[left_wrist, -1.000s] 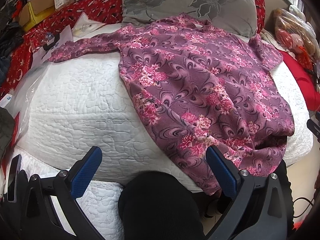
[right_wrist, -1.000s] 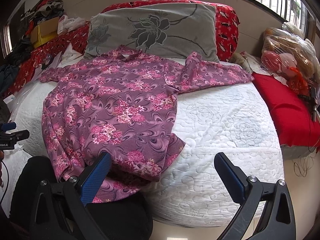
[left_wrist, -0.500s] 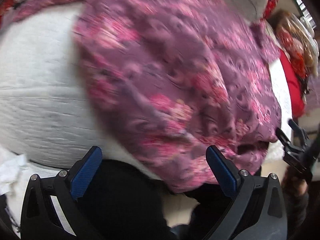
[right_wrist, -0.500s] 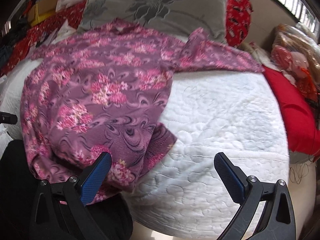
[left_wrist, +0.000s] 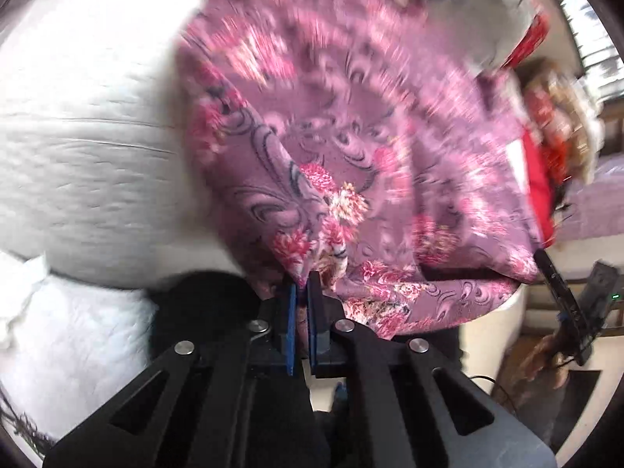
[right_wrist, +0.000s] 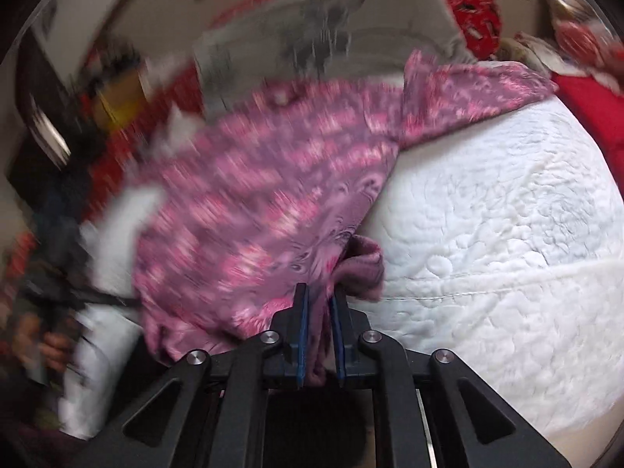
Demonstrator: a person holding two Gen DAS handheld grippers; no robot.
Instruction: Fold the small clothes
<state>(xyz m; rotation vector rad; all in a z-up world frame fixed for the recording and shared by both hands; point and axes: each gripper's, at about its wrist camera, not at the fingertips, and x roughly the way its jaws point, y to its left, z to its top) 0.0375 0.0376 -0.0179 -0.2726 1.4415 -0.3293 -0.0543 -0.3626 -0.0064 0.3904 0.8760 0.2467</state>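
L gripper (left_wrist: 302,292): jaws drawn in to a narrow slit, blue pads (left_wrist: 291,323) pinching the near hem of the shirt (left_wrist: 343,124). Cloth bunches up right at the tips, w/ a fold of floral print rising from between them. Gripper pointed steeply down at the bed edge.

R gripper (right_wrist: 319,304): jaws likewise nearly together, clamped on the shirt's (right_wrist: 273,195) other hem corner. Purple cloth fills the gap between the pads and hangs out below them; a rolled lump of the plain inside sits just beside the R finger.

Shirt: purple, pink flower print, long sleeves. Lies spread on the white quilt (right_wrist: 487,234), collar end toward the far side, hem at the near edge of the bed where both grippers hold it. One sleeve (right_wrist: 475,93) stretches out to the right in R view, flat on the quilt. Body of shirt covers the middle/left of the bed in R view; in L view it covers the right part, w/ bare quilt (left_wrist: 78,117) to the left.

Both views heavily motion-blurred, esp. away from the tips; print detail sharp only near the pads.

Behind shirt: grey pillow (right_wrist: 312,35) w/ dark flower motif, against the far wall. Red cloth (right_wrist: 592,109) at the bed's right side. In L view the R gripper (left_wrist: 565,304) shows at the right edge, a hand below it; in R view a hand (right_wrist: 54,345) at the left edge, blurred.
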